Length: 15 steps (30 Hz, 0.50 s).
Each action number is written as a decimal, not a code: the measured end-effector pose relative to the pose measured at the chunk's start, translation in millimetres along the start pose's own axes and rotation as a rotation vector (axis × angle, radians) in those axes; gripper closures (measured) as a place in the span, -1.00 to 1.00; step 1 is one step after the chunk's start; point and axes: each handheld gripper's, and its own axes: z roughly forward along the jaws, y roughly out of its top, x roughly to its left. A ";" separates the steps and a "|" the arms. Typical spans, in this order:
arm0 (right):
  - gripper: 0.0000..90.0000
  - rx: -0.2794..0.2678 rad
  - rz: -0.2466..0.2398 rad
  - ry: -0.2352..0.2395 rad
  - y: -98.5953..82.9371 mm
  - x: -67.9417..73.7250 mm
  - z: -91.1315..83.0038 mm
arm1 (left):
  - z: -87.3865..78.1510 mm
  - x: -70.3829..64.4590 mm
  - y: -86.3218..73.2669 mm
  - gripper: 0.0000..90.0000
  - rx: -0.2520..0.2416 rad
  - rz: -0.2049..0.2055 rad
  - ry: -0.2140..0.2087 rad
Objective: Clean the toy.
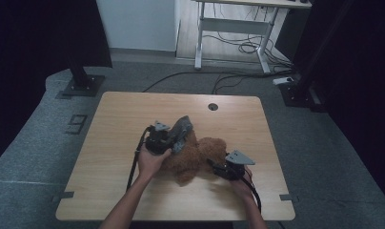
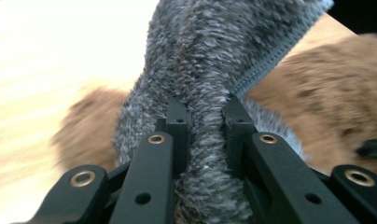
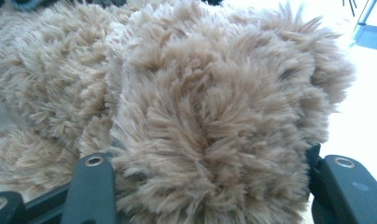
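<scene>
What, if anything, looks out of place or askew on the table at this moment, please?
Nothing looks damaged or spilled. The brown plush toy lies slumped on its side on the table, and the grey fuzzy garment is bunched and twisted where the left gripper pinches it. The right gripper has its jaws around the toy's fur.

cloth (image 1: 182, 129) on bear (image 1: 195, 155) (mid-table (image 1: 114, 119))

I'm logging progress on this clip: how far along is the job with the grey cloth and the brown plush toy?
Done: both grips are made. In hand: the left gripper is shut on the grey cloth, bunched over the brown plush toy, and the right gripper clamps the toy's fur. Left: the cloth is not yet wrapped or settled.
</scene>
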 end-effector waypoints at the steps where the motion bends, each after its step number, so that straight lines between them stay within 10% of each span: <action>1: -0.12 0.001 0.001 0.001 0.1 -0.2 0.0 | -2.0 6.6 -3.7 0.70 0.001 -0.012 0.015; 9: -0.12 -0.003 0.016 -0.001 -0.6 -1.0 0.4 | -5.6 42.3 -38.8 0.70 0.069 -0.061 0.108; 15: -0.12 -0.005 0.022 0.000 -0.8 -1.5 0.3 | -9.8 54.2 -49.6 0.70 0.049 -0.126 0.051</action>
